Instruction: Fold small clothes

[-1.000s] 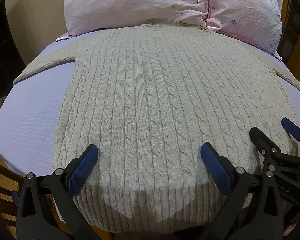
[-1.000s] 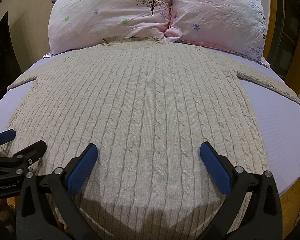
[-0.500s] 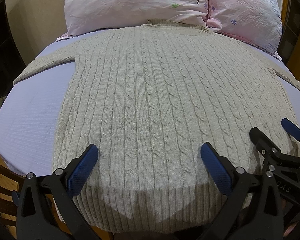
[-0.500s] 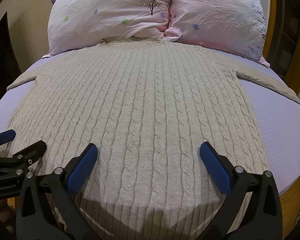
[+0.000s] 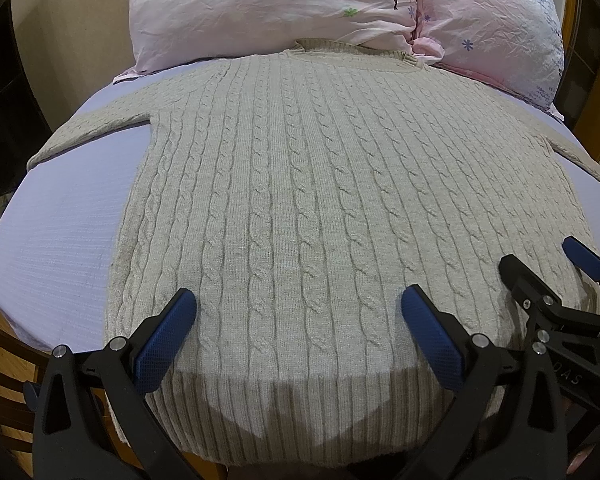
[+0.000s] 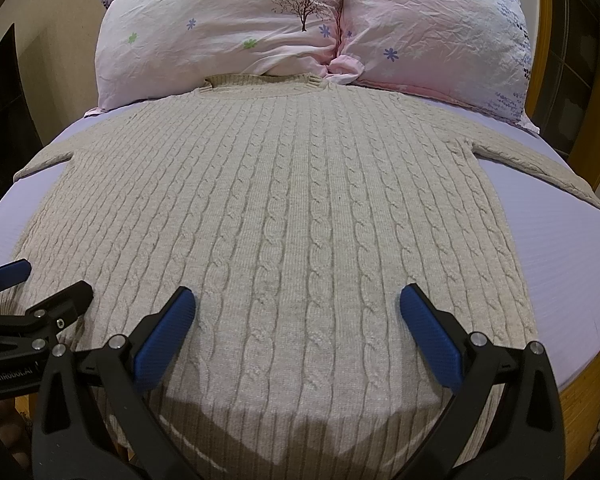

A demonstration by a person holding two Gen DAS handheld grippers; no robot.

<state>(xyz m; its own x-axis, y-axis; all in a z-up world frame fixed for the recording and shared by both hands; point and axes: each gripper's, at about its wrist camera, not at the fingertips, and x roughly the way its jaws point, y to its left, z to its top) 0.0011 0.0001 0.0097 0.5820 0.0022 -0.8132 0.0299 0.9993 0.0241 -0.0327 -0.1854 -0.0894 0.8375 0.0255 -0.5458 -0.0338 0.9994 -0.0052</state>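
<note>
A beige cable-knit sweater [image 5: 300,184] lies flat and face up on the lilac bed sheet [image 5: 60,232], collar toward the pillows, sleeves spread out to both sides. It also fills the right wrist view [image 6: 292,216]. My left gripper [image 5: 298,308] is open and empty, hovering above the ribbed hem [image 5: 300,416] left of centre. My right gripper [image 6: 298,308] is open and empty above the hem's right part. The right gripper also shows at the right edge of the left wrist view [image 5: 548,268]. The left gripper shows at the left edge of the right wrist view [image 6: 44,280].
Two pink flowered pillows [image 6: 220,28] [image 6: 432,28] lie at the head of the bed, touching the sweater's collar. A wooden bed frame [image 6: 580,392] edges the mattress at the near right. A dark cabinet [image 5: 0,120] stands to the left.
</note>
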